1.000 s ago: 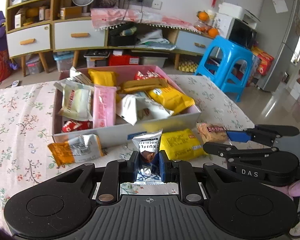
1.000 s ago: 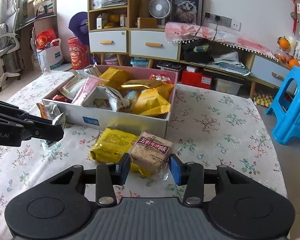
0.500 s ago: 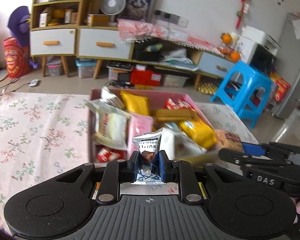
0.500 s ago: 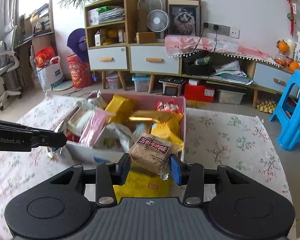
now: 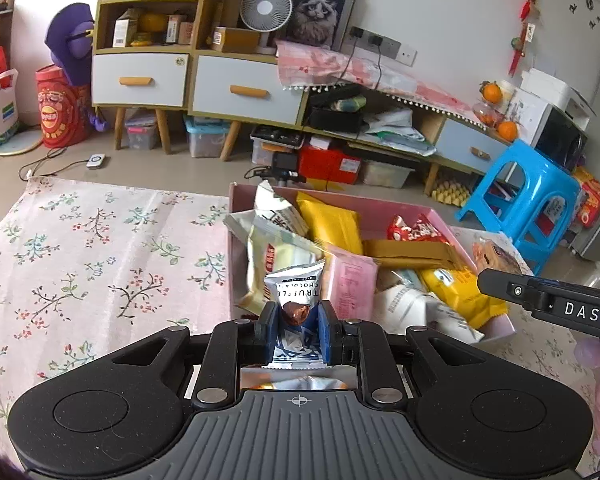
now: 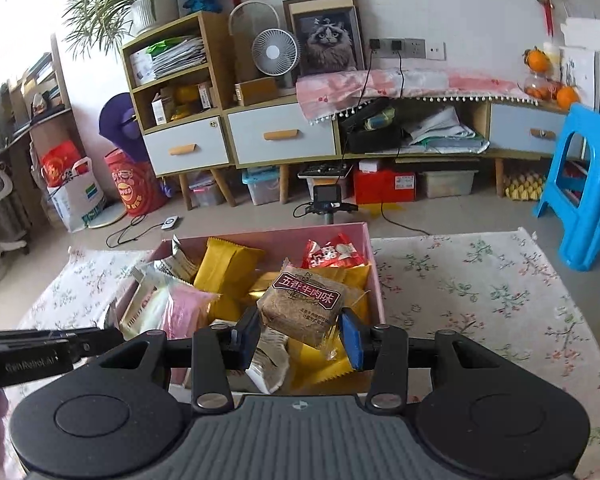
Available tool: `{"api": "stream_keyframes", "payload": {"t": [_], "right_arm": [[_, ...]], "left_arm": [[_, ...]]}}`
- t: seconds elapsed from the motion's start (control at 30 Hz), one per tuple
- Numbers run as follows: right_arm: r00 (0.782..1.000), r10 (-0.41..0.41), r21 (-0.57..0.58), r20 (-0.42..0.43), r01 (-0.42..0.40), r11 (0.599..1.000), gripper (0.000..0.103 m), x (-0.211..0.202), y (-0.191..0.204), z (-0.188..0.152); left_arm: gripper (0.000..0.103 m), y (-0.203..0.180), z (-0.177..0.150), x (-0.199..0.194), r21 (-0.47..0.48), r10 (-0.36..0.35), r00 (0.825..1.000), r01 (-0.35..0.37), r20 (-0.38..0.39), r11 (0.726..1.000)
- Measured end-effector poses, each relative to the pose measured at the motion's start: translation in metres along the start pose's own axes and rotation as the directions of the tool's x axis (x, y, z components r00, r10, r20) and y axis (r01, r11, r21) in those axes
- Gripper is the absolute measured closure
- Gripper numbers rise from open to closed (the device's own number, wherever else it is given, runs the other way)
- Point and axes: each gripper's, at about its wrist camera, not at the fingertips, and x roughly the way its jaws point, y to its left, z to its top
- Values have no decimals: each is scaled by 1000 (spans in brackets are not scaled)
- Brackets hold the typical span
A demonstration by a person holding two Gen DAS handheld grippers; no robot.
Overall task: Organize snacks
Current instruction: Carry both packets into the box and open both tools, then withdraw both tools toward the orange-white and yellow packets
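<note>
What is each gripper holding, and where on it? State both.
Left gripper: silver truffle chocolate packet, pinched across its lower half. Right gripper: brown beef-flavour snack pack, clamped by its side edges.

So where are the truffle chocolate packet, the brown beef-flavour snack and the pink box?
truffle chocolate packet [image 5: 296,289], left wrist view, silver upper half
brown beef-flavour snack [image 6: 302,310], right wrist view, wrapper front
pink box [image 6: 374,276], right wrist view, right wall

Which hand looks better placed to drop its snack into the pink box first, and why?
Probably the right. Its tongs hold the brown cracker pack in front of the pink box, over its snacks. The left tongs grip the truffle chocolate packet near the box's left wall.
</note>
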Motion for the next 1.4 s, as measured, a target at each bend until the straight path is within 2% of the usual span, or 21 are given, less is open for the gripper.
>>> {"api": "stream_keyframes", "payload": {"t": [0.27, 0.37, 0.43, 0.47, 0.63, 0.8, 0.9, 1.1, 1.4], "right_arm": [[1000, 12, 3, -19, -12, 1000, 70, 9, 6, -3], [1000, 14, 9, -7, -14, 1000, 67, 8, 6, -3], [1000, 12, 17, 1, -12, 1000, 48, 8, 5, -2], [1000, 8, 20, 7, -9, 1000, 45, 7, 4, -2], [1000, 3, 9, 7, -3, 1000, 36, 3, 3, -2], [1000, -19, -12, 9, 19, 1000, 28, -5, 2, -2], [1000, -29, -11, 12, 29, 1000, 22, -12, -2, -3], [999, -54, -16, 5, 54, 998, 17, -25, -10, -7], [994, -98, -65, -39, 96, 993, 15, -39, -15, -24]], "left_arm": [[85, 8, -2, 6, -7, 1, 1000, -1, 5, 1000], [83, 9, -1, 6, -14, -9, 1000, 9, 14, 1000], [80, 10, -2, 6, -22, -9, 1000, 10, 22, 1000], [79, 11, -2, 6, -26, -11, 1000, 11, 18, 1000], [65, 14, -3, 5, -50, -17, 1000, 18, 8, 999], [39, 14, -3, -4, -36, -22, 1000, 23, 21, 999], [31, 15, -3, -10, -21, -25, 999, 26, 28, 999], [23, 21, -6, -20, -34, -33, 999, 34, 15, 999], [22, 23, -16, -30, -26, -31, 999, 31, -17, 999]]}}
